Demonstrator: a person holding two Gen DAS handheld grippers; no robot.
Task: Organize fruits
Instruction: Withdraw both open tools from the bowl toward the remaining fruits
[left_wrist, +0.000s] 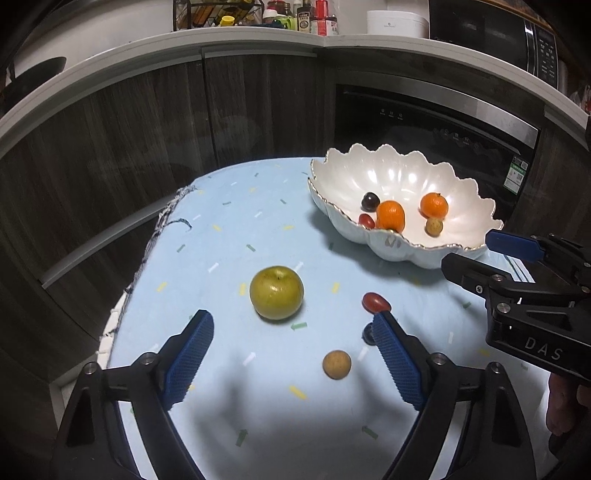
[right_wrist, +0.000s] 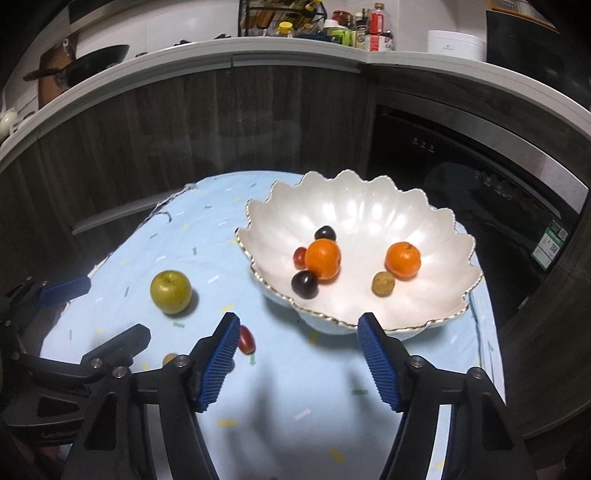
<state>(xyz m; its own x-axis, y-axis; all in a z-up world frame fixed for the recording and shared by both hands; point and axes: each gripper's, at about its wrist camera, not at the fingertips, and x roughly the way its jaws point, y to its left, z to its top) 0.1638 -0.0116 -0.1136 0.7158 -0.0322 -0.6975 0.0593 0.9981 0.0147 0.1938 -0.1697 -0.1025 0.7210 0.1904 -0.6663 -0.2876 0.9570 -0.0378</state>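
Partly done: two oranges (right_wrist: 402, 259), dark plums and small fruits sit in the bowl (right_wrist: 369, 218) at the counter's far right; green apple (left_wrist: 276, 292), red tomato (left_wrist: 376, 302), brown longan (left_wrist: 336, 364) remain mid-counter; both tools (left_wrist: 291, 343) (right_wrist: 295, 354) spread, empty.

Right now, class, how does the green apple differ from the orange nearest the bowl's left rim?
The green apple is yellow-green; the orange is bright orange. The apple lies alone on the blue cloth; the orange sits inside the white bowl, touching smaller fruits. The apple looks somewhat larger. Both are round, and neither is held.
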